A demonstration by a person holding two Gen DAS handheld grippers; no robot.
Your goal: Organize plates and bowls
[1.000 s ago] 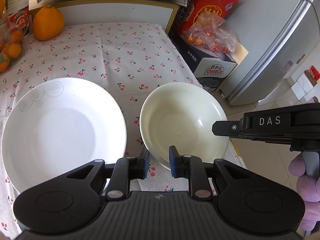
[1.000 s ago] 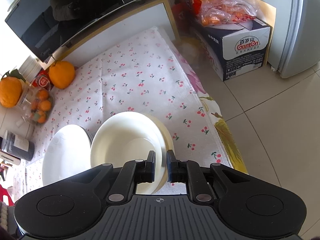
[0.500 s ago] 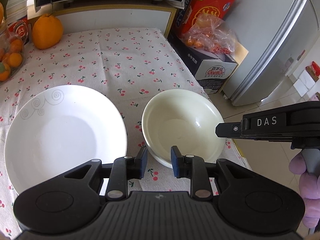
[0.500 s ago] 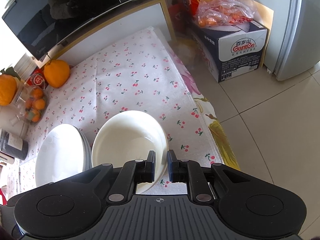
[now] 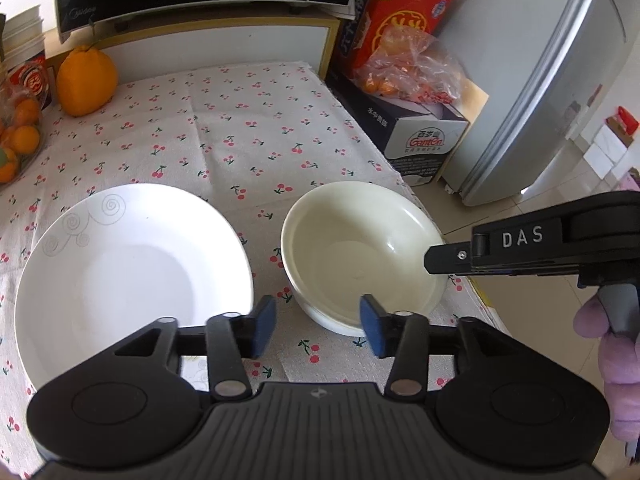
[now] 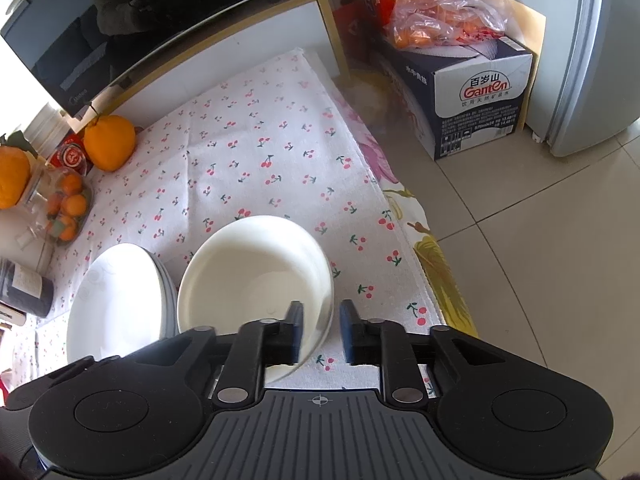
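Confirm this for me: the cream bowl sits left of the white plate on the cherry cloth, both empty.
Wrong on the side. The cream bowl sits right of the white plate, not left, as the left wrist view shows. Both are empty and rest on the cherry cloth.

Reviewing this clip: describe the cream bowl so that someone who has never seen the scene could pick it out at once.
Start at the cherry-print tablecloth covering the table. Near its front right edge, towards the tiled floor, two white dishes sit side by side. The cream-coloured round bowl is the right one: deeper, smaller and yellower than the flat white plate with grey swirls on its left.
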